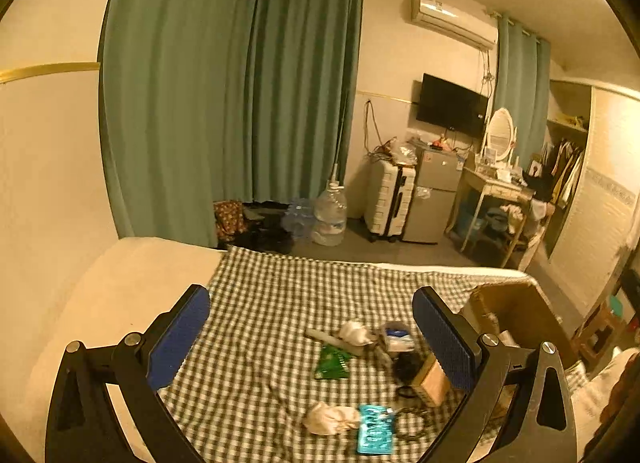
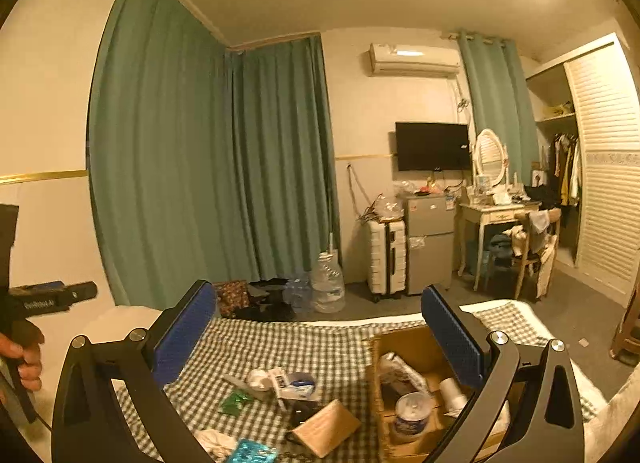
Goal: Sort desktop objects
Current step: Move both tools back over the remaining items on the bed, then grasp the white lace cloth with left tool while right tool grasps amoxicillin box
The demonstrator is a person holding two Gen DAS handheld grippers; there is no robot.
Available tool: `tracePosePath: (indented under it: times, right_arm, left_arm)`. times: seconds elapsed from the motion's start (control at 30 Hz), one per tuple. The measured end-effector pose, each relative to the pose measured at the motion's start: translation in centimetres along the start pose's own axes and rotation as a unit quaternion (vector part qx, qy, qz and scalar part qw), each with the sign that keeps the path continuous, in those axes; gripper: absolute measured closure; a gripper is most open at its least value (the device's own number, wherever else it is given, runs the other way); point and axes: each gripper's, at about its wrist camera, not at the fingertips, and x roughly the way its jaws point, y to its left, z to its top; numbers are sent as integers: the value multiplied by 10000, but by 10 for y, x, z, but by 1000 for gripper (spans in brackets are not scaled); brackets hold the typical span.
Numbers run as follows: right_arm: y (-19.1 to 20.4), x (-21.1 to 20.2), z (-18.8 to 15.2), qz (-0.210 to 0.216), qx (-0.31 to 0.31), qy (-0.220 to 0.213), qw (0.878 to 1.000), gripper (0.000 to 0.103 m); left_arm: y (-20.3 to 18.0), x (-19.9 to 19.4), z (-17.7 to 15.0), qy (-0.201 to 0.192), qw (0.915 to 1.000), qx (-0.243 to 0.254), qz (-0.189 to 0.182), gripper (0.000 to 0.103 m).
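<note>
Small objects lie scattered on a green checked cloth (image 1: 260, 303): a green packet (image 1: 331, 362), crumpled white tissue (image 1: 354, 333), a white wad (image 1: 330, 419), a teal blister pack (image 1: 375, 429) and a small brown box (image 1: 430, 381). My left gripper (image 1: 312, 327) hangs open above them with nothing between its blue pads. My right gripper (image 2: 318, 331) is open and empty too, over the cloth's right part. Below its right finger an open cardboard box (image 2: 400, 343) holds a round canister (image 2: 412, 411) and a white roll (image 2: 452, 391). The brown box (image 2: 326, 427) and green packet (image 2: 236, 401) lie left of it.
The cloth covers a bed whose bare cream part (image 1: 120, 287) lies to the left. A hand (image 2: 24, 359) grips a black handle at the right wrist view's left edge. Beyond the bed stand green curtains (image 1: 224, 103), a water jug (image 1: 330, 219), a suitcase (image 1: 388, 199) and a dressing table (image 2: 496, 211).
</note>
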Motion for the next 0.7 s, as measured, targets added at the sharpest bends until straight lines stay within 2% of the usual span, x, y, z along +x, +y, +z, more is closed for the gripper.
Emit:
tracePosePath:
  times: [0.2,0.37,0.47,0.63,0.7]
  right_arm:
    - [17,30,-18,172,74,348,9992,0]
    - [22,79,-47,408,189,1055,9934,0]
    - [26,108,-70,589,294,1634,9844,0]
    - [30,143,-116,495,45,2299,9719,0]
    - [29,159,-140,359,-61,2653,9635,0]
  left_arm:
    - [4,35,-22,347,9993,134,-8,0]
    - [-3,68,-48,788,9965,286,24,0]
    - [-4,92,-66,1226,9920,286,-11,0]
    - [-2,129,-92,1932,9811,86,-49,0]
    - [-2,146,-104,2199,9755,-28,-25,0]
